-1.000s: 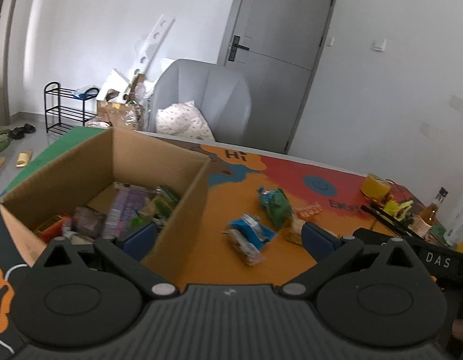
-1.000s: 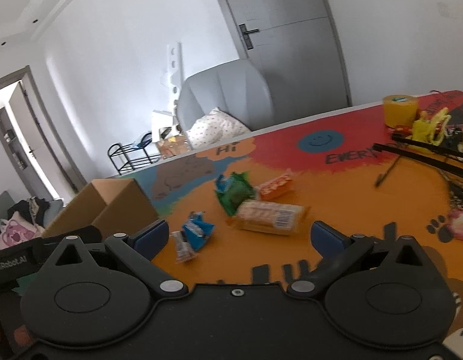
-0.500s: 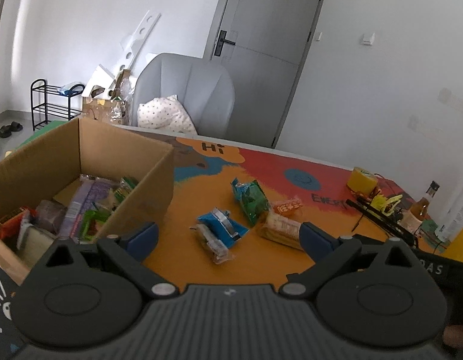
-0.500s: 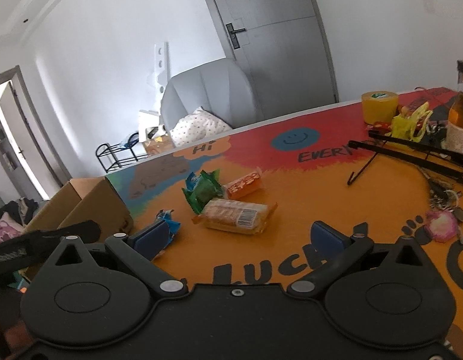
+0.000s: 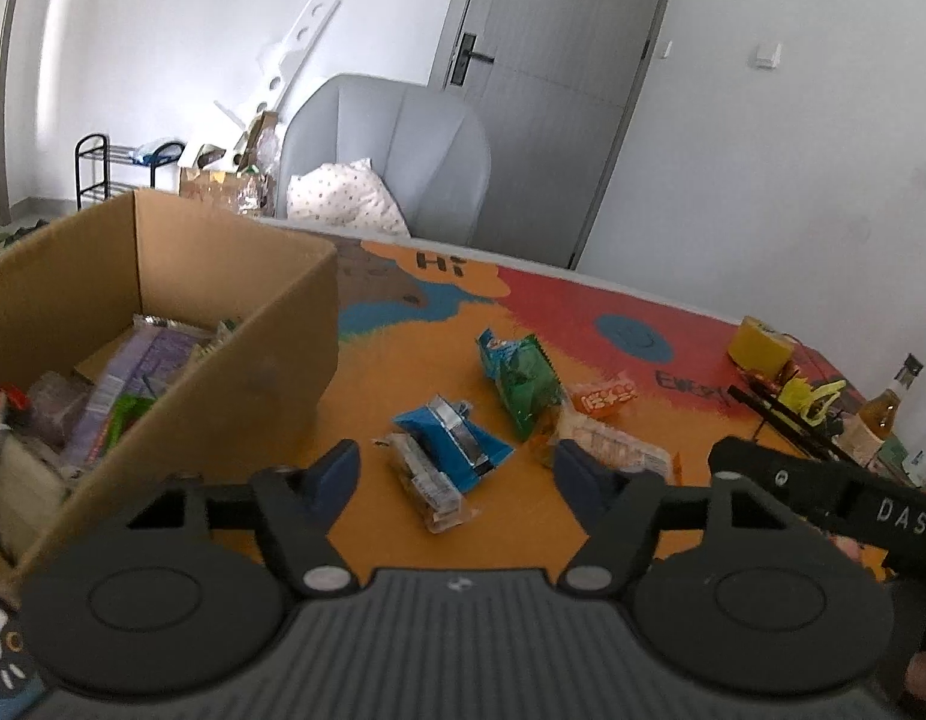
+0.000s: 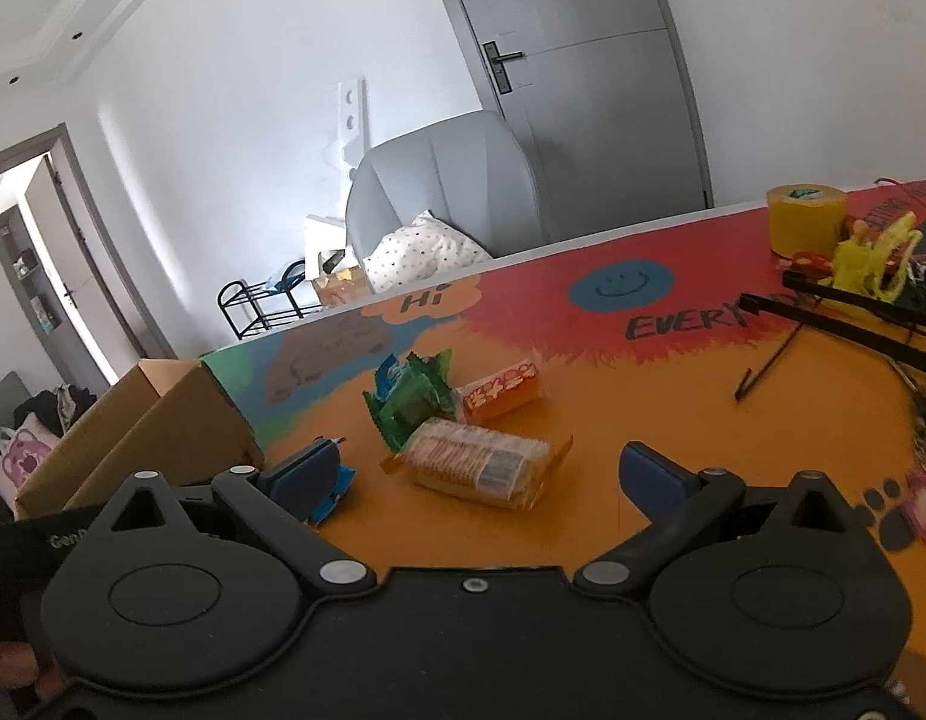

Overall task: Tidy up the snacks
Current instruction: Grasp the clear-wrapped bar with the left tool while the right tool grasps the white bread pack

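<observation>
An open cardboard box point(image 5: 163, 276) on the left holds several snack packs. Loose on the colourful table lie a blue pack point(image 5: 457, 435), a clear-wrapped bar point(image 5: 427, 489), a green bag point(image 5: 523, 384), a small orange pack point(image 5: 601, 399) and a cracker pack point(image 6: 481, 468). My left gripper point(image 5: 454, 471) is open and empty, low over the blue pack and the bar. My right gripper point(image 6: 487, 477) is open and empty, its fingers either side of the cracker pack. The green bag point(image 6: 415, 402), orange pack point(image 6: 502, 396) and box point(image 6: 157, 438) also show in the right wrist view.
A yellow tape roll point(image 6: 805, 219), a yellow toy point(image 6: 871, 258), black hangers point(image 6: 835, 312) and a bottle point(image 5: 883, 414) crowd the table's right side. A grey armchair point(image 5: 391, 144) with a dotted cushion stands behind the table. A grey door point(image 5: 553, 90) is at the back.
My left gripper has swung right from over the box toward the loose snacks and its jaws have narrowed. My right gripper has moved closer to the cracker pack.
</observation>
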Tool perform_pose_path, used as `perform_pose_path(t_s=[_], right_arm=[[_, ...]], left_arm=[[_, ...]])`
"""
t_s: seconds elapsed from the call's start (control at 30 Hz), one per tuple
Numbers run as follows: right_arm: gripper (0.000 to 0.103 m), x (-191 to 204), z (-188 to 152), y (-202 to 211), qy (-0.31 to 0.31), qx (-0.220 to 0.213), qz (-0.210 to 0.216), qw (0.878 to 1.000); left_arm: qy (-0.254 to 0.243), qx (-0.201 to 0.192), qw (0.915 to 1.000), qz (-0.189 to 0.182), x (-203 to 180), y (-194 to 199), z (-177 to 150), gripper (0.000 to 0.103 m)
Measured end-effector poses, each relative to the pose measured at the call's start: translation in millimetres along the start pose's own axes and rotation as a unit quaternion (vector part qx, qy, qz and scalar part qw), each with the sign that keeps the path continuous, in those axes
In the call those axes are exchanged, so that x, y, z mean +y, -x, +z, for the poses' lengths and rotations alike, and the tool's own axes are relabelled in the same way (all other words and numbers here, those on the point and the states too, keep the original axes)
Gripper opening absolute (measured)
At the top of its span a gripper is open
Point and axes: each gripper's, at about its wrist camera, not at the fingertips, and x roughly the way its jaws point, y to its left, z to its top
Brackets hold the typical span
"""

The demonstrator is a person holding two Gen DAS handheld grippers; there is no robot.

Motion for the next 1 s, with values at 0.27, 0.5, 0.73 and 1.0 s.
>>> perform_pose_path(t_s=[0.27, 0.5, 0.73, 1.0], right_arm=[[0.093, -8.0, 8.0, -28.1, -0.005, 0.014, 0.028, 0.999], [0.088, -14.3, 11.8, -48.7, -0.02, 0.02, 0.047, 0.998], [0.087, -7.6, 20.3, -64.0, -0.01, 0.019, 0.061, 0.998], [0.074, -5.8, 9.0, -76.3, -0.007, 0.061, 0.055, 0.997]], left_arm=[[0.001, 0.01, 0.9996, 0.026, -1.5, -23.7, -1.0, 0.057], [0.003, 0.022, 0.9987, 0.046, -0.7, -46.8, -0.8, 0.046], [0.004, 0.028, 0.9978, 0.06, 0.8, -59.3, -2.4, 0.04], [-0.011, 0.038, 0.9975, 0.059, -1.9, -62.3, -9.1, 0.039]])
